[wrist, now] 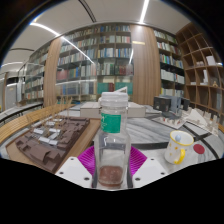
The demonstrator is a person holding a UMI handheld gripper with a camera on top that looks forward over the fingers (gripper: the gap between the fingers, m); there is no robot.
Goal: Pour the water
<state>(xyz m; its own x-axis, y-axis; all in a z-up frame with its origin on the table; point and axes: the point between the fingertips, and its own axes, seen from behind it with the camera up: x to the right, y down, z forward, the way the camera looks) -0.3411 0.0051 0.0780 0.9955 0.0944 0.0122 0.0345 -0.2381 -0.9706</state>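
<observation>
A clear plastic bottle (pixel 112 140) with a white cap and a green label stands upright between my fingers. Its base shows brownish through the clear wall. My gripper (pixel 112 160) holds it by the lower body, with the magenta pads (pixel 87 157) pressed on both sides, and the bottle is lifted above the table. A white cup with a yellow rim (pixel 178 148) stands on the round table (pixel 160 135) ahead and to the right of the bottle.
A brown architectural model (pixel 55 138) lies on a board to the left. Tall bookshelves (pixel 100 55) fill the far wall. Desks and a monitor (pixel 162 103) stand beyond the table.
</observation>
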